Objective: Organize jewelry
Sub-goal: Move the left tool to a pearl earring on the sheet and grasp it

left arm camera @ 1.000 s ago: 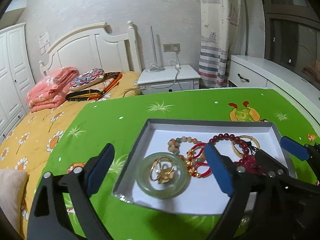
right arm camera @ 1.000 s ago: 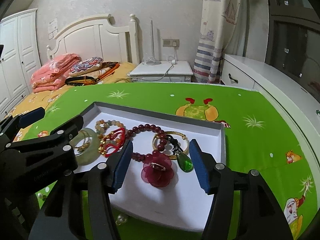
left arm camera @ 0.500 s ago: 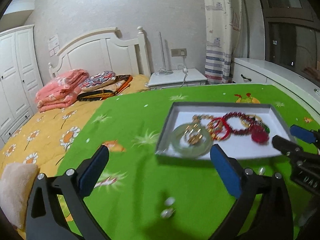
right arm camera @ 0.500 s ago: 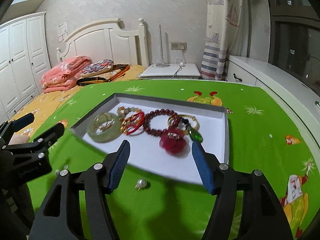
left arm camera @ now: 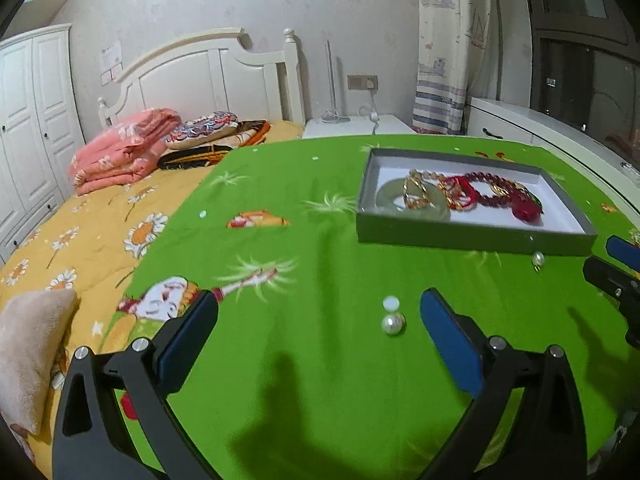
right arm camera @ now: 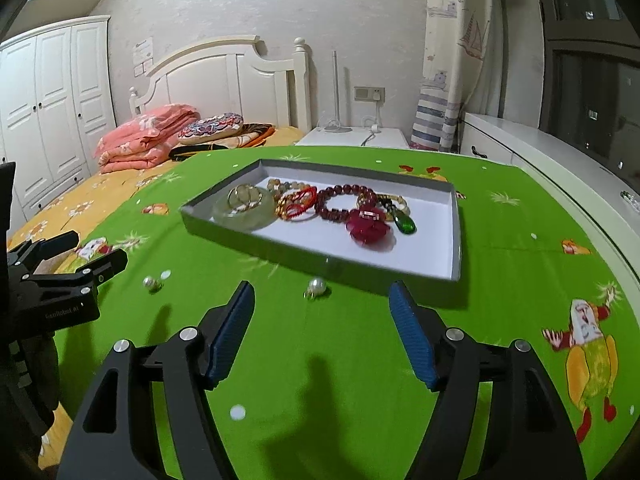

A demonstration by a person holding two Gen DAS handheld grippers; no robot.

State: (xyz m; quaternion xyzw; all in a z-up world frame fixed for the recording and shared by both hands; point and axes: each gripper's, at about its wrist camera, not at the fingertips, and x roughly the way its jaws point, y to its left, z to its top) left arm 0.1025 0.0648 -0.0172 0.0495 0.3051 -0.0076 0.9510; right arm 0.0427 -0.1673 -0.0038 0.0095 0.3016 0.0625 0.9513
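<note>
Jewelry tray [right arm camera: 454,240] sits on the green bench cloth [right arm camera: 500,300], holding jade bangle [right arm camera: 240,214], red bead bracelet [right arm camera: 340,204] and flower pendant [right arm camera: 370,230]. Two pearl earrings [right arm camera: 316,286] lie loose just before the tray. Left gripper [left arm camera: 318,328] and right gripper [right arm camera: 322,330]: fingers spread wide, holding nothing.

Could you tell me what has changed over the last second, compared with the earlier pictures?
Both grippers, left and right, pulled back from above the tray toward the cloth's near edge, jaws open and empty throughout. Two pearl earrings on the cloth came into view. The jewelry in the tray stayed put.
</note>
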